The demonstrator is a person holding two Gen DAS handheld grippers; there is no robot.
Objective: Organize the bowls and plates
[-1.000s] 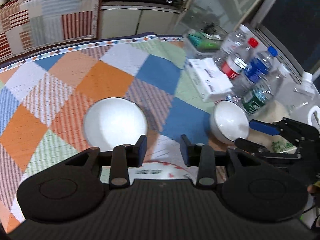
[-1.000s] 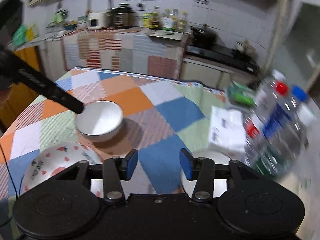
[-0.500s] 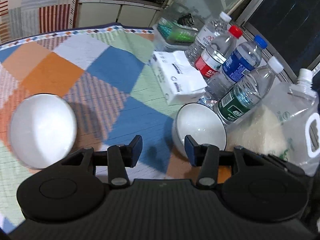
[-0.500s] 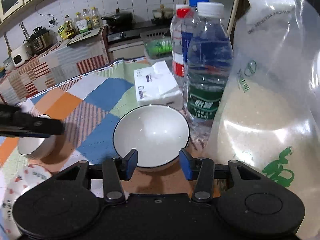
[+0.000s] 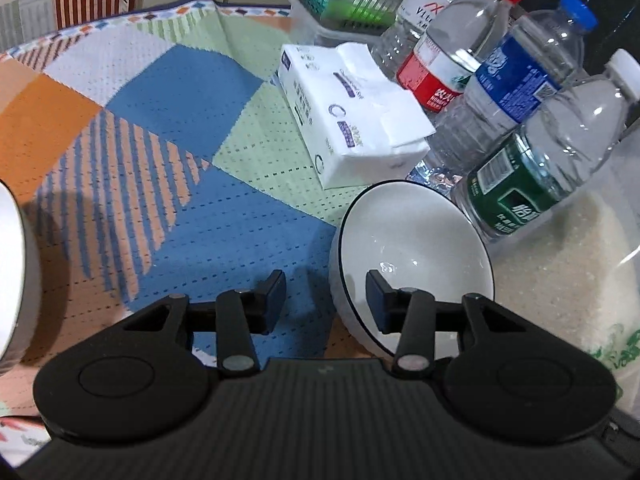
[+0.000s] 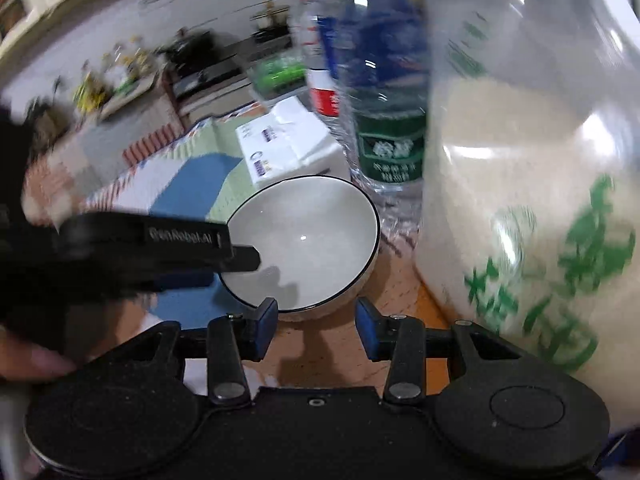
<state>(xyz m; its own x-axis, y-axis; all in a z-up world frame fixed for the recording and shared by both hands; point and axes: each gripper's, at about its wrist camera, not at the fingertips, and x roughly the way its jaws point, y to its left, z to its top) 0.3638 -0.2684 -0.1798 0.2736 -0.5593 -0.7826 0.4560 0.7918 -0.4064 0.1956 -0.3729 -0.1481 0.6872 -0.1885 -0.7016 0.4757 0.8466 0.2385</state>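
Observation:
A white bowl with a dark rim (image 5: 412, 248) (image 6: 312, 236) stands on the checked tablecloth (image 5: 180, 92), right beside the bottles. My left gripper (image 5: 326, 296) straddles the bowl's near left rim, one finger inside and the other outside. Its jaws are closing, and a gap still shows between the outer pad and the wall. In the right wrist view, one of its fingers (image 6: 240, 258) reaches over that rim from the left. My right gripper (image 6: 316, 320) hovers at the bowl's near wall, jaws closing with nothing gripped. A second white bowl (image 5: 16, 280) sits at the far left.
A tissue pack (image 5: 352, 120) lies behind the bowl. Several water bottles (image 5: 520, 184) and a large bag of rice (image 6: 520, 200) crowd its right side. A green basket (image 5: 348, 4) stands at the back. A patterned plate's edge (image 5: 12, 424) shows at the lower left.
My left gripper has travelled right and down, from the plain white bowl to the dark-rimmed one, and now straddles its rim. The right gripper has rolled and dropped closer to that bowl.

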